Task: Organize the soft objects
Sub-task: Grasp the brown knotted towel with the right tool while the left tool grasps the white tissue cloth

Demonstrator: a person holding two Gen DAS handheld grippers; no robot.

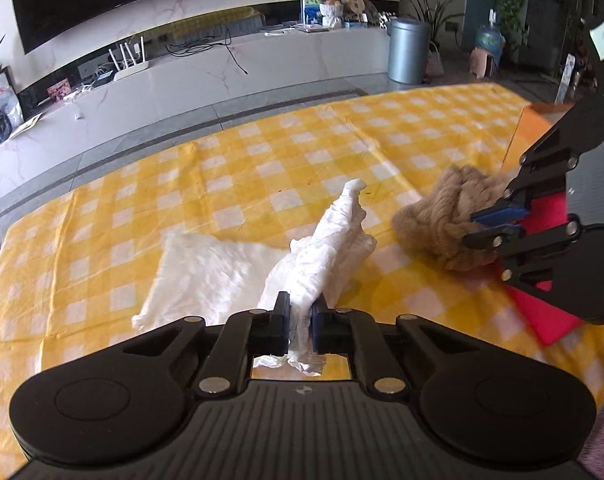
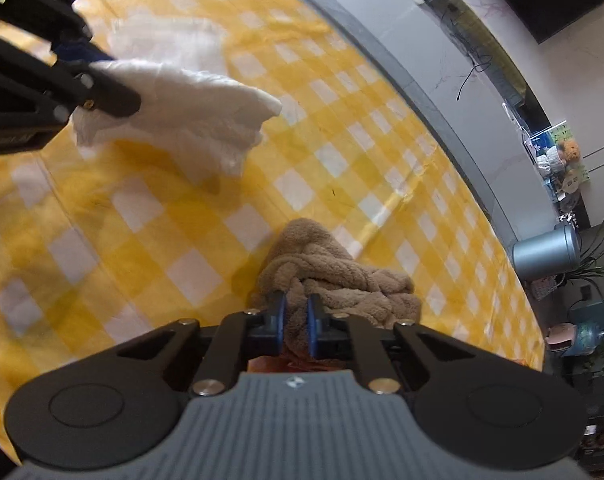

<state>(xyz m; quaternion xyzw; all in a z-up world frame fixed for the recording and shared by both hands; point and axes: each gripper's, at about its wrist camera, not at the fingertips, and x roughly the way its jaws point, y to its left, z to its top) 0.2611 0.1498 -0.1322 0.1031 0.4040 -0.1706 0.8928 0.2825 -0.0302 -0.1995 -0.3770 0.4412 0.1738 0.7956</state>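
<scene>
Orange box [image 1: 535, 128] at the far right of the table [image 1: 222, 168], contents hidden. Left gripper [image 1: 301, 316]: jaws nearly closed, pinching the white cloth [image 1: 329, 240], lifted at one end above the yellow checked cover. Right gripper [image 2: 296, 316]: jaws narrow, clamped on the brown braided cloth [image 2: 321, 268], beside a red cloth [image 1: 549, 320].

Left tool [image 1: 301, 314] and right tool [image 2: 296, 312] — black linkage arms, silver screw heads, blue finger pads, ribbed grey housing with twin round black discs.
</scene>
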